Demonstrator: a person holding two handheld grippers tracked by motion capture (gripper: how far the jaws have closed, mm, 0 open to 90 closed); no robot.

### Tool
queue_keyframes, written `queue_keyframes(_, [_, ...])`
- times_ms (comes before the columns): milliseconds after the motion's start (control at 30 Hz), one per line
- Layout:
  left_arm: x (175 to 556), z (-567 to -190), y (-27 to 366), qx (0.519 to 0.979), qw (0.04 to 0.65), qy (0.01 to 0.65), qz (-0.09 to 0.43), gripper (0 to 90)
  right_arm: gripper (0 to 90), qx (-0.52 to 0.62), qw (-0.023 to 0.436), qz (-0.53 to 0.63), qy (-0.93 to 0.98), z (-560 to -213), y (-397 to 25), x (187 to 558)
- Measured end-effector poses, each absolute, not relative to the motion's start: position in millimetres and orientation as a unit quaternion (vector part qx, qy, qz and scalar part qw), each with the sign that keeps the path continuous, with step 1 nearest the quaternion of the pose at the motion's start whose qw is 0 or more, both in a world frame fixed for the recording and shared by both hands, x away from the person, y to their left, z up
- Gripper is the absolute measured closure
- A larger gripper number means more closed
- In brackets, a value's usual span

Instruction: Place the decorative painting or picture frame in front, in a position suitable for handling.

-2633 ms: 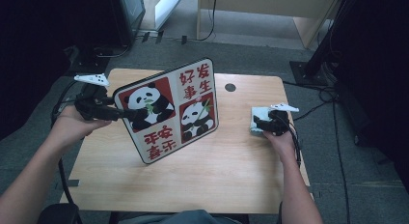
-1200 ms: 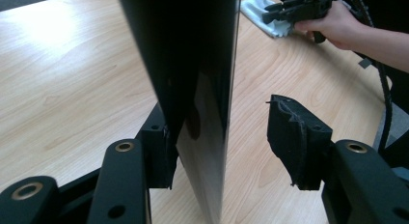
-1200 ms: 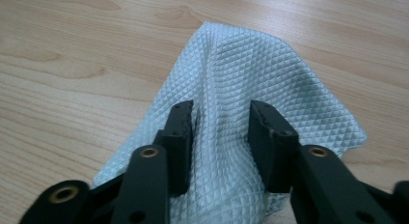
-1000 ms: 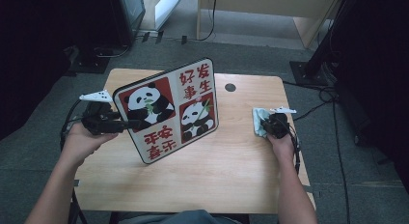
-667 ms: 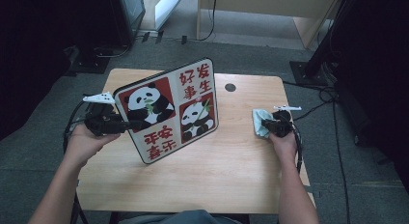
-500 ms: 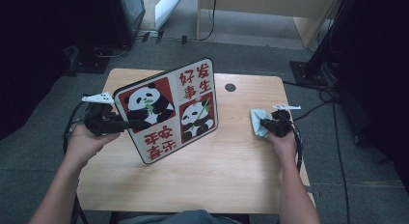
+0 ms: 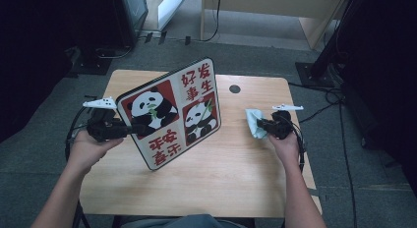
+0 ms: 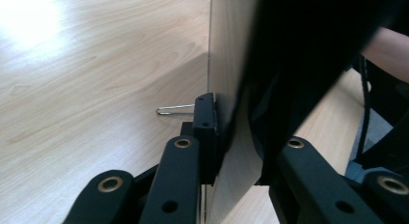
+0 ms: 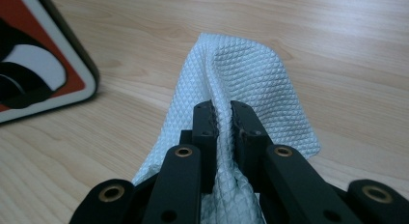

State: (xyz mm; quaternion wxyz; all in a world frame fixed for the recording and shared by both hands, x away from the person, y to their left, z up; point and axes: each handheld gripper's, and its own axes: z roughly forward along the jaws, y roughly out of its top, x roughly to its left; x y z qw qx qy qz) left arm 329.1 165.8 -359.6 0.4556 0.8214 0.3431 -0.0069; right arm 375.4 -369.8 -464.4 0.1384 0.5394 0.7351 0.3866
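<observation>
A square panda board point(image 7: 172, 112) with red panels and Chinese characters stands tilted on one corner at the middle of the table point(image 7: 236, 174). My left gripper point(image 7: 132, 129) is shut on its left edge; in the left gripper view the board's edge point(image 8: 231, 89) sits clamped between the jaws point(image 8: 236, 142). At the right, my right gripper point(image 7: 261, 126) is shut on a pale blue-white waffle cloth point(image 7: 253, 122), lifted just off the wood. In the right gripper view the cloth point(image 9: 246, 74) drapes forward over the jaws, with the board's corner point(image 9: 43, 74) at the left.
A dark cable hole point(image 7: 235, 89) lies in the table near its far edge. A thin metal wire clip point(image 8: 173, 109) shows beside the board in the left gripper view. Cables point(image 7: 339, 105) trail on the floor to the right, and dark equipment stands around the table.
My right gripper has drifted a little left toward the board with the cloth. My left hand has lowered slightly, still holding the board, which keeps its tilt.
</observation>
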Motion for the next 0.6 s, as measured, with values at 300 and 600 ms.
queue_keyframes(300, [323, -360, 163, 0.819, 0.460, 0.343, -0.012, 79.5, 82.0, 0.514, 0.130, 0.425, 0.734, -444, -354, 371])
queue_keyframes(600, [321, -359, 162, 0.819, 0.459, 0.344, -0.016, 78.8, 82.1, 0.476, 0.128, 0.466, 0.735, -406, -330, 369])
